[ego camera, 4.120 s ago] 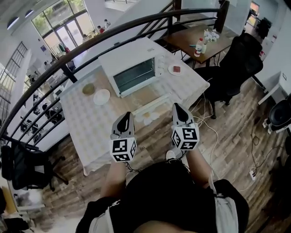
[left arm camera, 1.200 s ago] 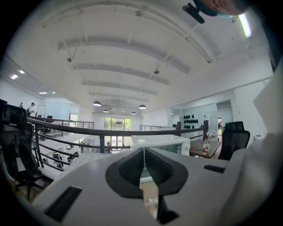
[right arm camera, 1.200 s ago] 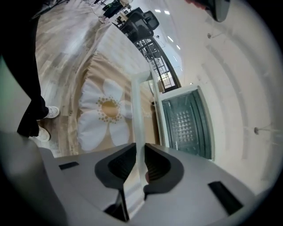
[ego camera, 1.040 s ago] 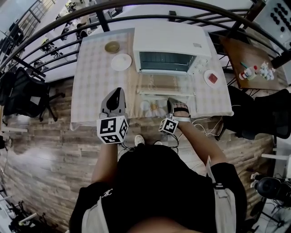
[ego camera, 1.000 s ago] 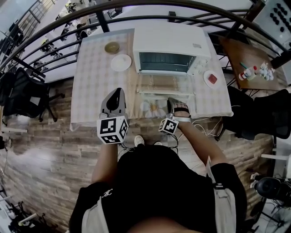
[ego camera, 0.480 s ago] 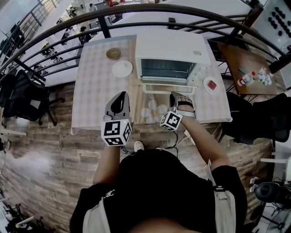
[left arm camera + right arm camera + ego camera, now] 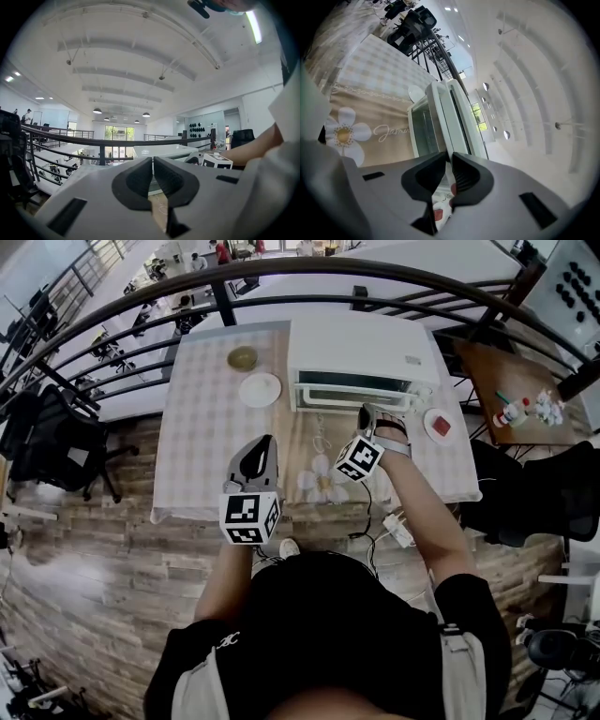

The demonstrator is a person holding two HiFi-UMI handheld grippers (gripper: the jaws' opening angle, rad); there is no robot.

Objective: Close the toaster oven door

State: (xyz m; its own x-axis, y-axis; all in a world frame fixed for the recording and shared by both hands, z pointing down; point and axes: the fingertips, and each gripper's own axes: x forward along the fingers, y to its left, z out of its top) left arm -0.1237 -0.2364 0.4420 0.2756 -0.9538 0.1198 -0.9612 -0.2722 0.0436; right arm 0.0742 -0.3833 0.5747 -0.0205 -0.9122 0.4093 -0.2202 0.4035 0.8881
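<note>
Script "Jasmi…" on tan mat [image 7: 370, 111] w/ flower

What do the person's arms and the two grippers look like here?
Both the left gripper and right gripper have pale grey wedge-shaped bodies, black ribbed pads, and a white cube with black square markers at the rear. The person wears a black top; forearms are bare. The right gripper's jaws have just been closing, with nothing between them.
</note>
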